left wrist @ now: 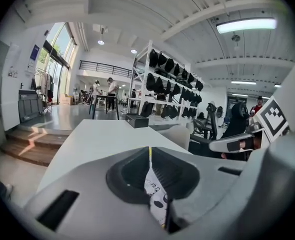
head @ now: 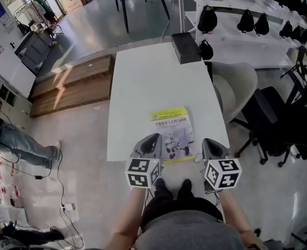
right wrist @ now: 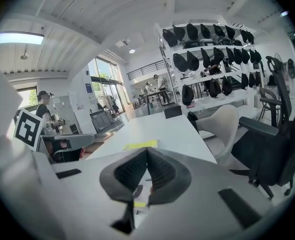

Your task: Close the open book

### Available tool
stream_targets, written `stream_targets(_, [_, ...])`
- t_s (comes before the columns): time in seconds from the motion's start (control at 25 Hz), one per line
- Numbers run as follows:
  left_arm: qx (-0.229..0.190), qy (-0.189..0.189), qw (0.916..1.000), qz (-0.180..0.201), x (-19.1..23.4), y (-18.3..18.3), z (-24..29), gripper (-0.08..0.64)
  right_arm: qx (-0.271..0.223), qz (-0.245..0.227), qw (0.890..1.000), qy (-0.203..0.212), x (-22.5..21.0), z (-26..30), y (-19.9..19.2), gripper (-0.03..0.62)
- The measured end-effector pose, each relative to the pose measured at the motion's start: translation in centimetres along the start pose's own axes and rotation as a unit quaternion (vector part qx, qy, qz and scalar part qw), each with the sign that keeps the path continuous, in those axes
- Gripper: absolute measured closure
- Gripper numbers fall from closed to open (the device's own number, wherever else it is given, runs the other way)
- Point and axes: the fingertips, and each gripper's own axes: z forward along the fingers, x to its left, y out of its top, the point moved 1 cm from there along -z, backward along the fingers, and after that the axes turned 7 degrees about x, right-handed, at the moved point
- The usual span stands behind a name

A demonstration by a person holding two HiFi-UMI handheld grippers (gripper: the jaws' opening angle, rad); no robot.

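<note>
The book (head: 171, 132) lies closed and flat near the front edge of the white table (head: 153, 77), its yellow-and-white cover facing up. My left gripper (head: 153, 138) hovers over the book's near left corner. Its jaws are together, and only a thin slit between them shows the cover (left wrist: 155, 189) beyond. My right gripper (head: 208, 141) hangs at the book's near right corner, also shut with nothing in it. In the right gripper view the book's yellow band (right wrist: 140, 145) lies just past the closed gripper tips (right wrist: 147, 150). In the left gripper view the gripper tips (left wrist: 150, 149) meet.
A black box (head: 186, 47) stands at the table's far end. A white chair (head: 237, 87) and a black office chair (head: 278, 124) stand right of the table. Wooden steps (head: 70, 85) and a person (head: 18, 145) on the floor are to the left.
</note>
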Motion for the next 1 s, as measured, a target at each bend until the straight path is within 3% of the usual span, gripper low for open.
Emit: stream_targets(1.0, [-0.037, 0.051, 0.9975, -0.034, 2.9, -0.1, -3.5, 0.552, -0.049, -0.050, 0.997, 0.023, 2.4, -1.1, 2.5, 0.589])
